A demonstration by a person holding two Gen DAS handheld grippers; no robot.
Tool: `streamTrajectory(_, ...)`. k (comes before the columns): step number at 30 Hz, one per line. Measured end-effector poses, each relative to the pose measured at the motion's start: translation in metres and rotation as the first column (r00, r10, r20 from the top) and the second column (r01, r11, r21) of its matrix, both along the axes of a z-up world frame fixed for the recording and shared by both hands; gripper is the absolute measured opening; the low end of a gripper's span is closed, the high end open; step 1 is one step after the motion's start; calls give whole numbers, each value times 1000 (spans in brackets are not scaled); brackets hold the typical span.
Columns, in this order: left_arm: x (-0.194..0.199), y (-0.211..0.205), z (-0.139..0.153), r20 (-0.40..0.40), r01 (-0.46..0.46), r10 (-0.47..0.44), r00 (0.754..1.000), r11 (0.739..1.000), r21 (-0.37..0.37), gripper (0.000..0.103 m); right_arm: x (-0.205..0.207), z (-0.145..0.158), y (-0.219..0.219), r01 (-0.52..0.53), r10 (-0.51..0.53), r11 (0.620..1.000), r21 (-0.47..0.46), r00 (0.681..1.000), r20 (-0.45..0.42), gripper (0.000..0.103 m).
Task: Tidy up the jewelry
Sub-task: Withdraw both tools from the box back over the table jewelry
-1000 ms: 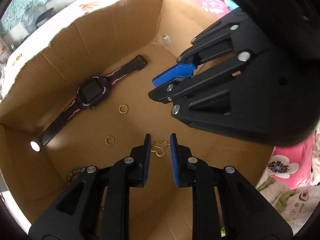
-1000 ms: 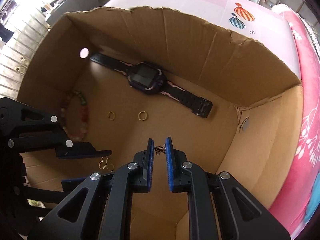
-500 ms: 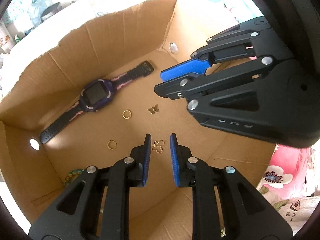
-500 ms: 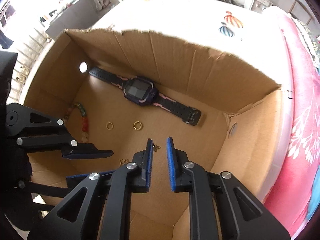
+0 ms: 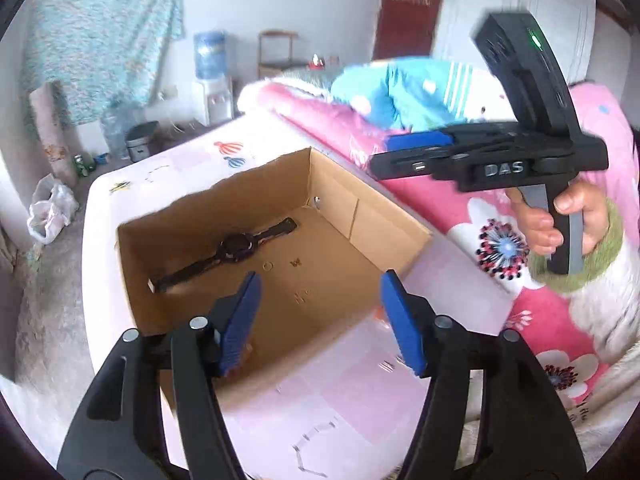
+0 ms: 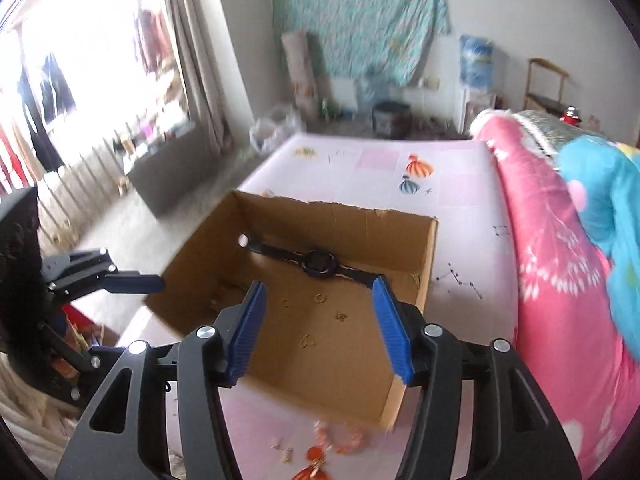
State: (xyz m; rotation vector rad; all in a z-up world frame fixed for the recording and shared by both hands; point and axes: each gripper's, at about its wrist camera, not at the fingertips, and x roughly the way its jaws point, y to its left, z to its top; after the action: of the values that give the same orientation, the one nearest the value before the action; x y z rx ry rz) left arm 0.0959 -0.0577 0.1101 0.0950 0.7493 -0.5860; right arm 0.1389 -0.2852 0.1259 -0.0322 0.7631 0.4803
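Both tools are held above the cardboard box [image 6: 424,276], and their jaws are opening with nothing between them: the left tool [image 5: 320,320] and the right tool [image 6: 318,330]. In the box, which stands on a bed [image 6: 460,208], a black watch [image 6: 320,262] is seen along the far wall, and two gold rings [image 6: 319,298] and small gold charms [image 6: 307,340] are scattered on the bottom. Orange beaded jewelry [image 6: 340,438] is seen on the bed just outside the near wall of the box.

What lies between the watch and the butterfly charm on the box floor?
A small gold ring lies between the watch and butterfly charm, in the right wrist view.
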Motion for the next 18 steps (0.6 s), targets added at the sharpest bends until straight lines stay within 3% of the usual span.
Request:
streamTrajectory(4,-41,10,-15,-13,-65,64,998,994,-82,66,-57,-15,-22,86,-89,995,49,993,73,55)
streamTrajectory(7,-55,9,-49,-71,-103,95,993,988,-113,67,-88,-46,-33,172,-174,983,68,984,36,55)
streamTrajectory(14,-65,-7,-115,-138,-213,209,968,977,-21,67,-119,-142,-41,292,-271,953,77,941,-202,55)
streamTrajectory(18,-61,-13,-139,-142,-213,216,966,976,34,67,-128,-166,-32,312,-302,950,17,931,-207,55)
